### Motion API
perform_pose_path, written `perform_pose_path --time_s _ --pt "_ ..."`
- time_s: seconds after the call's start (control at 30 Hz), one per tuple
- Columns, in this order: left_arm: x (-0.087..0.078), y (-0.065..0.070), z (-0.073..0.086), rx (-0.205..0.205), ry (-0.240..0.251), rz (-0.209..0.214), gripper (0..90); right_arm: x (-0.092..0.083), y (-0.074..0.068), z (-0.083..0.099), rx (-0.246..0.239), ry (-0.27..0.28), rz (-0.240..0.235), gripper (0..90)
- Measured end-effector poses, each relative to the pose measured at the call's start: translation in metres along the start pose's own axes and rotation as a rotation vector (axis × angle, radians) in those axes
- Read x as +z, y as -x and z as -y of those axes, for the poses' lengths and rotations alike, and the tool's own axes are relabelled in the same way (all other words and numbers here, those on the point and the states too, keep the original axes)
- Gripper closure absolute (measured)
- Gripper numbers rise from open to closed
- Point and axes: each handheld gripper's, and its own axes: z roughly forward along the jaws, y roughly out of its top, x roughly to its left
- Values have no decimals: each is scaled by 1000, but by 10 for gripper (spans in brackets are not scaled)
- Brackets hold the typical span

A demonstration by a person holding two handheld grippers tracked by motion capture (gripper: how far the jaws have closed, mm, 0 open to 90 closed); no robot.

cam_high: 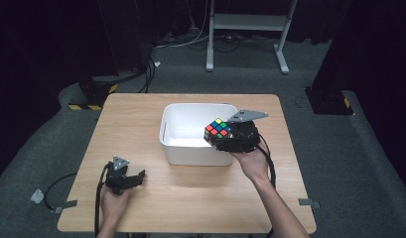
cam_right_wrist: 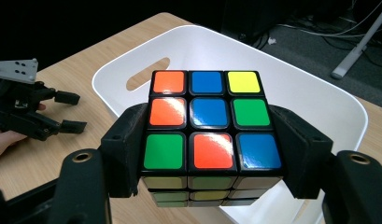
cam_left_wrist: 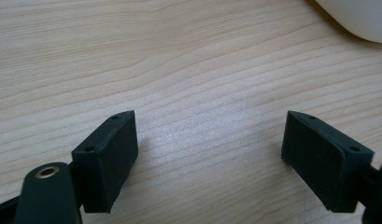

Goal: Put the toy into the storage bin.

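A scrambled puzzle cube (cam_high: 218,131) hangs over the near right corner of the white plastic bin (cam_high: 188,148), with my right gripper (cam_high: 224,136) shut on it. In the right gripper view both black jaws press the cube (cam_right_wrist: 210,135) from its two sides, above the bin's hollow (cam_right_wrist: 291,88). My left gripper (cam_high: 136,177) rests low on the wooden table (cam_high: 141,119) near its front left, open. Its fingers (cam_left_wrist: 109,158) stand wide apart over bare wood with nothing between them.
The bin (cam_left_wrist: 361,18) corner lies off to the upper right in the left gripper view. My left gripper (cam_right_wrist: 69,112) lies at the far left of the right gripper view. Beyond the table stand a white metal frame (cam_high: 247,22) and floor cables.
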Motion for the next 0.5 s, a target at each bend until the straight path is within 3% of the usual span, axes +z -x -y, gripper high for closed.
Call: perform_pose_path --time_s 0.5 --pt "0 0 0 0 0 0 185 17 6 -10 -7 -22 28 341"
